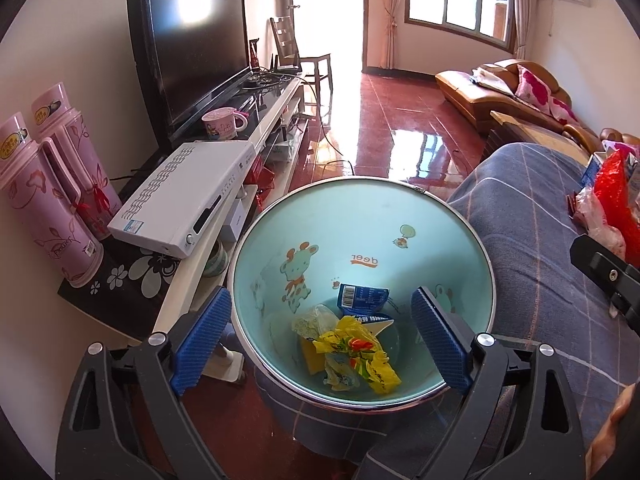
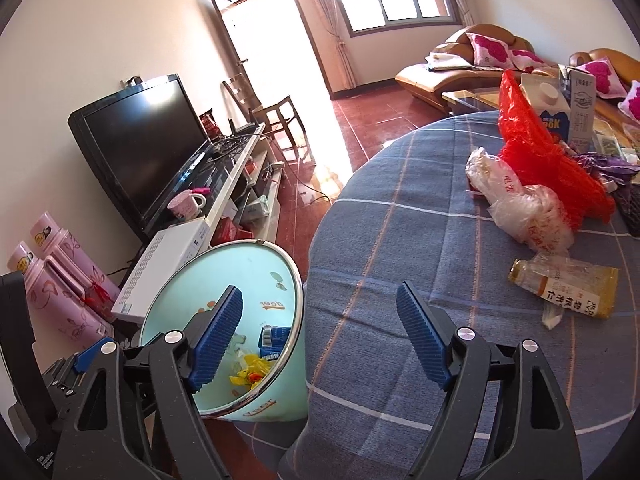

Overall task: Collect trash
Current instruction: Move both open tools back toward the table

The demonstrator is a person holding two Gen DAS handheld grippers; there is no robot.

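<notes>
A light blue trash bin point(image 1: 360, 216) with a metal rim stands on the floor beside the table, and yellow wrappers point(image 1: 360, 352) and a blue carton point(image 1: 362, 296) lie inside it. My left gripper point(image 1: 320, 320) hovers open over the bin, nothing between its fingers. My right gripper point(image 2: 320, 320) is open and empty over the table's edge, with the bin point(image 2: 240, 280) to its left. On the blue checked tablecloth point(image 2: 400, 220) lie a red bag point(image 2: 544, 160), a clear plastic bag point(image 2: 520, 204), a yellow packet point(image 2: 568, 284) and a milk carton point(image 2: 554, 112).
A TV stand point(image 1: 276, 120) to the left carries a television point(image 1: 192, 52), a white set-top box point(image 1: 188, 196), a mug point(image 1: 222, 122) and pink thermoses point(image 1: 52, 200). A chair point(image 1: 304, 56) stands by the doorway. A sofa point(image 1: 512, 88) lies across the red tiled floor point(image 1: 384, 120).
</notes>
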